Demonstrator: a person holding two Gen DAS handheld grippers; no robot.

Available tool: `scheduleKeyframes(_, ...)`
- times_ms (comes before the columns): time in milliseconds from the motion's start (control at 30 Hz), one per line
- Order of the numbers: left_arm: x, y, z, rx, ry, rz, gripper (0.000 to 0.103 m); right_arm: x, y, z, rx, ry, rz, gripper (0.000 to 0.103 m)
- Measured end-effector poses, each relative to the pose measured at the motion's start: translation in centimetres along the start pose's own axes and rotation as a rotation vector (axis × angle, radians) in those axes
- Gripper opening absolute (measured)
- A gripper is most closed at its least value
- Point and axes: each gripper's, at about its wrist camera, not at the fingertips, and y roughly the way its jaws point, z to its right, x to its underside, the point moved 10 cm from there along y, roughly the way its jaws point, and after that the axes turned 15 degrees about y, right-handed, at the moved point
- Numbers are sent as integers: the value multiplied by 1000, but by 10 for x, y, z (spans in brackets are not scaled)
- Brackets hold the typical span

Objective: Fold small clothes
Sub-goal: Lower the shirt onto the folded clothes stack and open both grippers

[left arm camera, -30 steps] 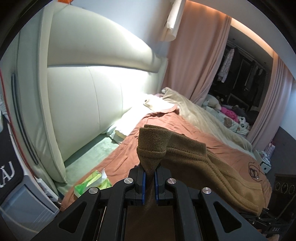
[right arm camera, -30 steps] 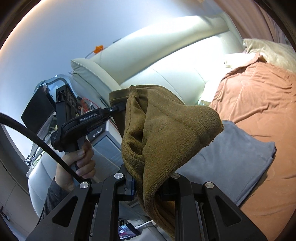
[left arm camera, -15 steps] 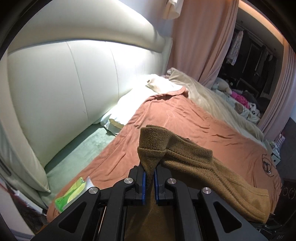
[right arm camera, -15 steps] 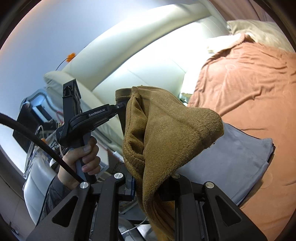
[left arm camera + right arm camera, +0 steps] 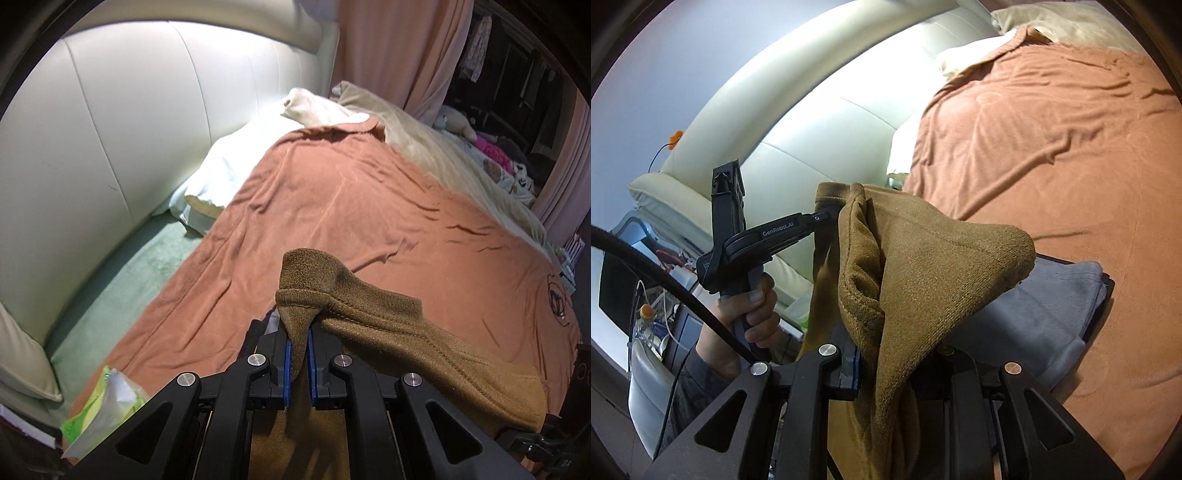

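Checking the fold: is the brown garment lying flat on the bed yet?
No. The brown garment hangs bunched between the left gripper and right gripper, above the bed.

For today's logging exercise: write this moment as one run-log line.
left gripper: shut on brown garment | right gripper: shut on brown garment | garment: held above bed
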Motion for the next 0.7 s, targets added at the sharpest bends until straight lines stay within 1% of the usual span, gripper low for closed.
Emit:
scheduleKeyframes(100,7,24,1,1,2,-34,7,-2,6,13,30,13,-1,18)
scheduleKeyframes(133,10,30,0,-2,3,-48,8,-2,11,22,80,19,-3,20)
scheduleKeyframes(167,14,39,-1,-17,4,-72,10,-5,14,31,122,21,-1,27)
scheduleKeyframes(200,22,49,-5,-42,3,-106,13,-7,17,40,178,25,1,30)
scheduleKeyframes(233,31,60,-9,-64,3,-150,20,-9,18,54,229,44,11,37)
scheduleKeyframes(267,39,65,-13,-83,3,-178,23,-11,16,60,257,52,22,44)
scheduleKeyframes(300,48,69,-17,-99,3,-199,25,-14,13,68,294,57,36,46)
scheduleKeyframes(333,52,71,-19,-98,-1,-205,27,-17,6,74,328,57,57,48)
scheduleKeyframes(400,58,66,-23,-83,-20,-202,32,-19,-3,70,337,52,72,48)
scheduleKeyframes(467,62,56,-25,-75,-32,-193,42,-18,-9,59,324,45,75,48)
scheduleKeyframes(533,63,45,-23,-72,-30,-183,43,-15,-12,40,303,12,77,48)
scheduleKeyframes(567,64,40,-22,-69,-26,-180,43,-14,-12,37,299,0,77,48)
scheduleKeyframes(700,75,13,-14,-52,-22,-172,43,5,-10,0,272,-81,53,48)
